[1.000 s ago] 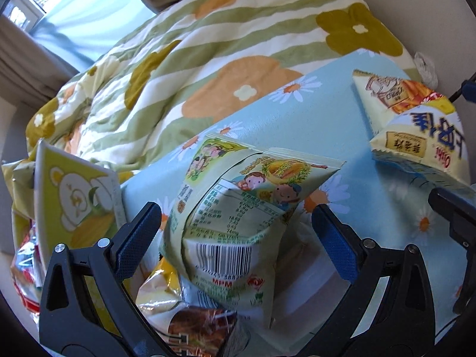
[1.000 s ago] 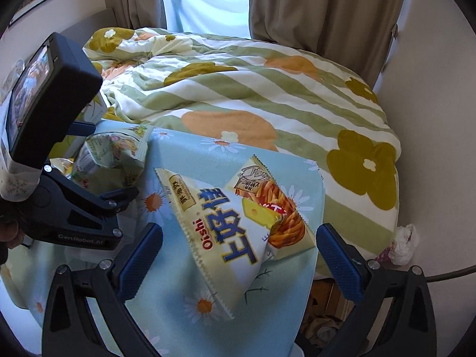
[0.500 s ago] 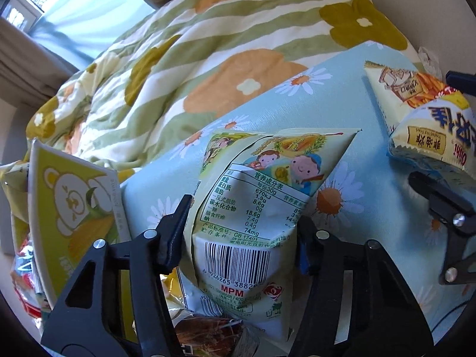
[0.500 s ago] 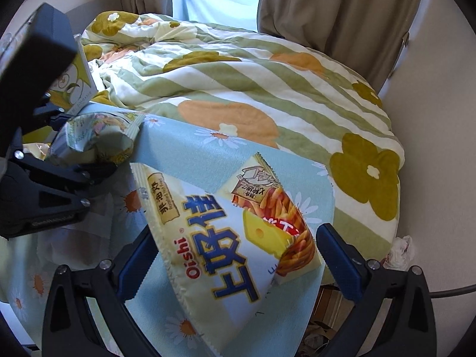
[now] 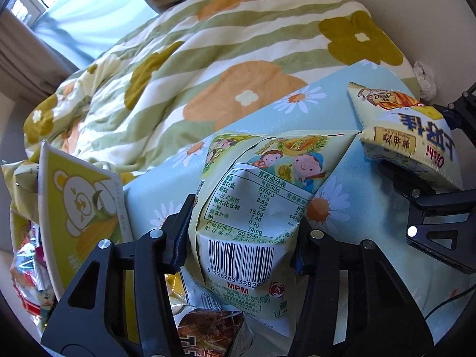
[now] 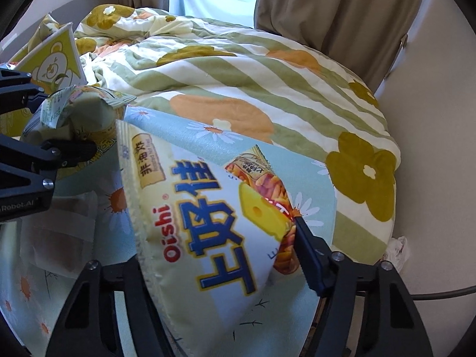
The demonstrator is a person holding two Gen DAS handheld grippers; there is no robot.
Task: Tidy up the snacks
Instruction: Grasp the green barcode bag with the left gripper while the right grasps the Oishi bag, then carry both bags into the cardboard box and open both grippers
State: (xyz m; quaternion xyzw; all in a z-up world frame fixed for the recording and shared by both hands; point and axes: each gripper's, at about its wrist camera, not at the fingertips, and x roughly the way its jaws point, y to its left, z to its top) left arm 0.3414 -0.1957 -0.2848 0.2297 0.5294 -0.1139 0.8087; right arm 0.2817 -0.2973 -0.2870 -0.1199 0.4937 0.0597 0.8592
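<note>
My left gripper is shut on a pale green snack bag with a barcode and nutrition table, held over the blue daisy cloth. That bag also shows in the right wrist view, gripped by the left gripper. My right gripper is shut on a large cream Oishi chip bag, which fills the view between the fingers. The same Oishi bag shows at the right of the left wrist view, with the right gripper beneath it.
A yellow box with a bear picture stands at the left, with more snack packs beside it. A brown snack pack lies under the green bag. A flowered striped duvet covers the bed behind. A wall lies right.
Both grippers have closed: the left one onto the green bag, the right one onto the Oishi bag, which now sits nearer and larger between the fingers.
</note>
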